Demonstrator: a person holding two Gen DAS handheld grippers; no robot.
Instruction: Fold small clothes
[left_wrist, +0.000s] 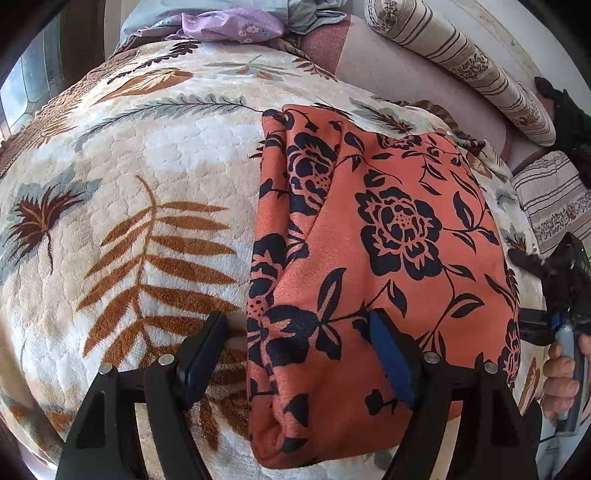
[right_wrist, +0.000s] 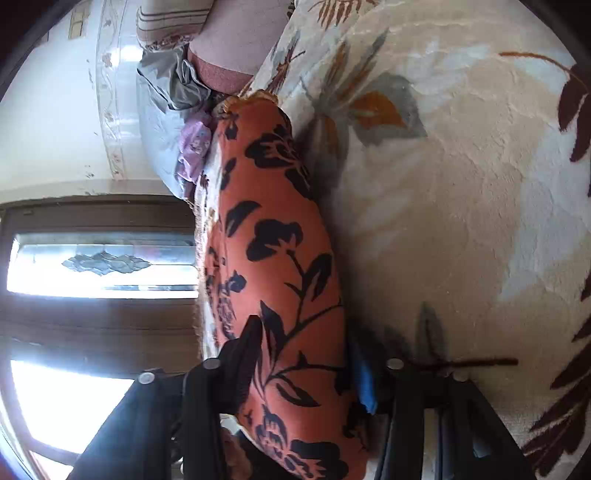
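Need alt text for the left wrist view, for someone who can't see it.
A folded orange cloth with a black flower print lies on a cream plush blanket with brown leaf patterns. The left hand-held gripper stands open over the cloth's near left edge. At the right edge, a hand holds the right hand-held gripper.

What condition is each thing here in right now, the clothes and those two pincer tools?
Orange floral garment: folded, lying on the blanket.
Leaf-print blanket: spread flat.
Purple floral cloth: crumpled, unfolded.
Left gripper: open over the garment's edge.
Right gripper: straddling the garment's fold; grip unclear.
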